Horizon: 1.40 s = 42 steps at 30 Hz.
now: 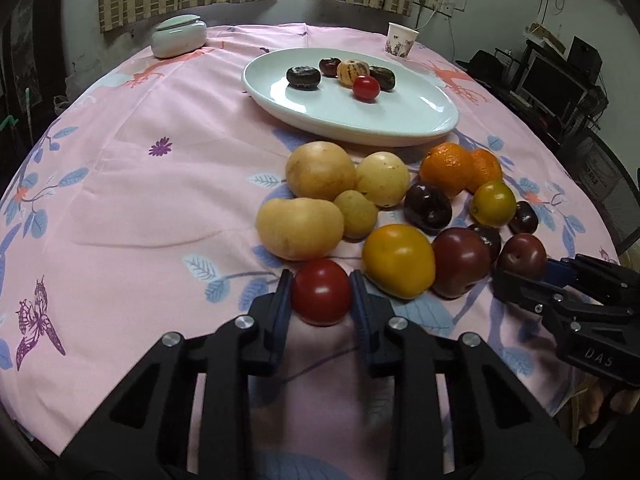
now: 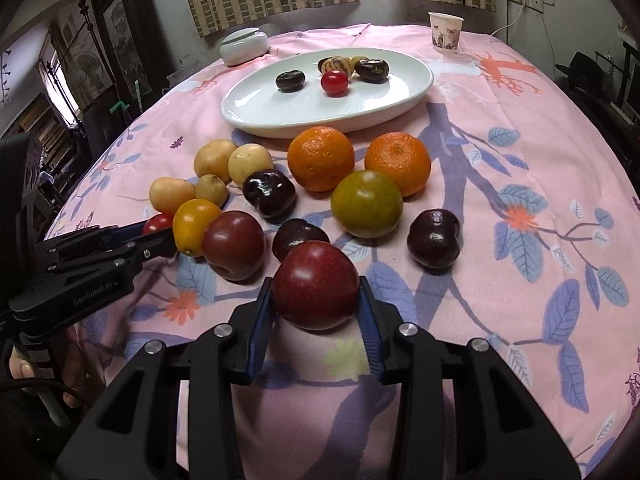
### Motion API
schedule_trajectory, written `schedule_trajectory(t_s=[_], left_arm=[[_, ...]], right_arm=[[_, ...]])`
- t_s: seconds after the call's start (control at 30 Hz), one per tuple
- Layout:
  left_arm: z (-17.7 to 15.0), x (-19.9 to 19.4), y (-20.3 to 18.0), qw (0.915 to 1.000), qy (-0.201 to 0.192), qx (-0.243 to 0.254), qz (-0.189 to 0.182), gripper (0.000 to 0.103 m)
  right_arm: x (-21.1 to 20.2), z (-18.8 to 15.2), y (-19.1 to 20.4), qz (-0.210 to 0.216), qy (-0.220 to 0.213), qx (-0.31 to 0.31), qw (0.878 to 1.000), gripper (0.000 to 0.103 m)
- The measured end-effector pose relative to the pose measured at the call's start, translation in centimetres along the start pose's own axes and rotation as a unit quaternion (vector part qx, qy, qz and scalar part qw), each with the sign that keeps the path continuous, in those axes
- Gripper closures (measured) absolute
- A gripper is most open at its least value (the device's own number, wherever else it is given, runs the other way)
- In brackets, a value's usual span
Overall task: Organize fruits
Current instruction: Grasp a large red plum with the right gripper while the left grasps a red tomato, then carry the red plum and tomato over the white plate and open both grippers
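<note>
The worktop (image 1: pixel 120 208) under its pink flowered cloth fills most of the scene; at its far side stands a pale oval plate (image 1: pixel 400 120) already carrying a small red tomato (image 1: pixel 365 88), a striped yellow fruit (image 1: pixel 351 72) and some dark fruits; left of the plate at the far edge sits a pale lidded jar (image 1: pixel 179 36), and right of it a paper cup (image 1: pixel 401 40).

Near the plate lies the loose heap; on its left four yellow-brown fruits (image 1: pixel 320 170) crowd together touching; on the right two oranges (image 2: pixel 321 158) sit just near the plate rim, with a green-yellow citrus (image 2: pixel 366 204) touching them on the near side; dark plums (image 2: pixel 270 192) lie scattered between and to the right.

The left hand-held gripper (image 1: pixel 322 292) has its pads pressed on both sides of a red tomato (image 1: pixel 321 291) at the near left edge of the heap; a yellow-orange fruit (image 1: pixel 398 260) lies just right of its right finger, and one yellow-brown fruit just beyond the tomato, so the spot is tight.

The right hand-held gripper (image 2: pixel 316 300) is clamped on a red plum (image 2: pixel 316 284) at the near edge of the heap; another red plum (image 2: pixel 233 245) sits just left of it and a dark plum (image 2: pixel 300 236) touches it on the far side.
</note>
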<state>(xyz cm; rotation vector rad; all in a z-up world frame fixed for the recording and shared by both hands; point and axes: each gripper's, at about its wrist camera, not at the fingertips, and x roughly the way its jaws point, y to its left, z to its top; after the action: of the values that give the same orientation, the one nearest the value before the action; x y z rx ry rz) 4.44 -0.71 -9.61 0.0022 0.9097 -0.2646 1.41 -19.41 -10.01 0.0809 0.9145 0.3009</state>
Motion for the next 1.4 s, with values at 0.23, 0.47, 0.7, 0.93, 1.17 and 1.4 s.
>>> schedule_trajectory(t_s=[0.23, 0.47, 0.7, 0.93, 1.17, 1.4], left_arm=[[-0.3, -1.2, 0.0, 1.0000, 0.002, 0.000, -0.004, 0.075], [-0.1, -2.4, 0.0, 1.0000, -0.005, -0.003, -0.003, 0.075], [0.7, -3.2, -0.3, 0.9999, -0.006, 0.012, -0.002, 0.075], [4.1, -4.2, 0.1, 0.9997, -0.008, 0.019, -0.013, 0.075], [11.3, -3.8, 0.6, 0.9990, -0.028, 0.034, -0.007, 0.074], [20.2, 3.2, 0.7, 0.9996, -0.005, 0.027, -0.001, 0.074]], right_arm=[[-0.3, -0.1, 0.4, 0.012, -0.003, 0.002, 1.000, 0.062], [-0.6, -0.1, 0.4, 0.015, -0.007, 0.001, 1.000, 0.062], [-1.7, 0.5, 0.2, 0.016, -0.017, 0.000, 1.000, 0.062], [-2.2, 2.8, 0.1, 0.042, -0.019, -0.007, 0.999, 0.062], [-2.9, 7.3, 0.8, 0.049, -0.041, -0.040, 0.997, 0.062], [1.4, 14.7, -0.6, 0.016, -0.030, -0.057, 0.998, 0.062]])
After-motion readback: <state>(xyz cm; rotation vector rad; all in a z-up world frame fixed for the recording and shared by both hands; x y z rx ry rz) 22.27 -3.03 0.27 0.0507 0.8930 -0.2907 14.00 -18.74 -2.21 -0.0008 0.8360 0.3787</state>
